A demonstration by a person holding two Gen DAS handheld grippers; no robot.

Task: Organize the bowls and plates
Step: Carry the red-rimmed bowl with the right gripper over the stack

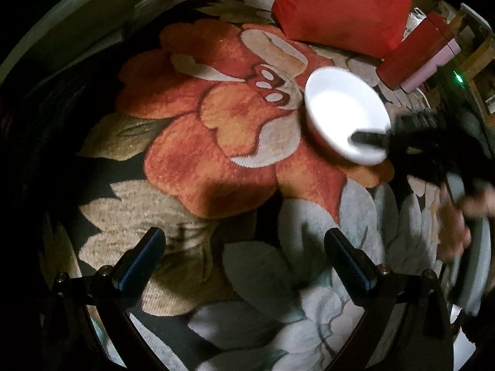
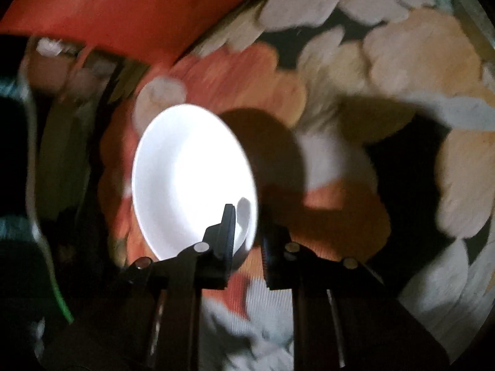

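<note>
My right tongs [image 2: 247,232] are clamped on the near rim of a white bowl [image 2: 191,179]: one finger [image 2: 227,232] reaches inside the bowl, the other sits outside its wall, and the rim is pinched between them. The bowl stretches away ahead of these tongs and to their left, over a thick carpet [image 2: 402,61] woven with large orange, cream and pale grey flowers on black. A dark shadow of the bowl falls on the carpet just to the right of it. Whether the bowl's base touches the carpet I cannot tell; the picture is blurred.

My left tongs [image 1: 244,259] stand wide apart with nothing between them, pointing steeply down at the same carpet [image 1: 198,142]. From there the bowl [image 1: 343,114] lies ahead and to the right, well apart from their fingers, with the right tongs [image 1: 371,139] gripping its right-hand edge and my hand [image 1: 458,225] behind them. Beyond the bowl, farther ahead, a big red bag [image 1: 343,6] stands on the carpet, with a red and pink box [image 1: 414,58] just to its right.
</note>
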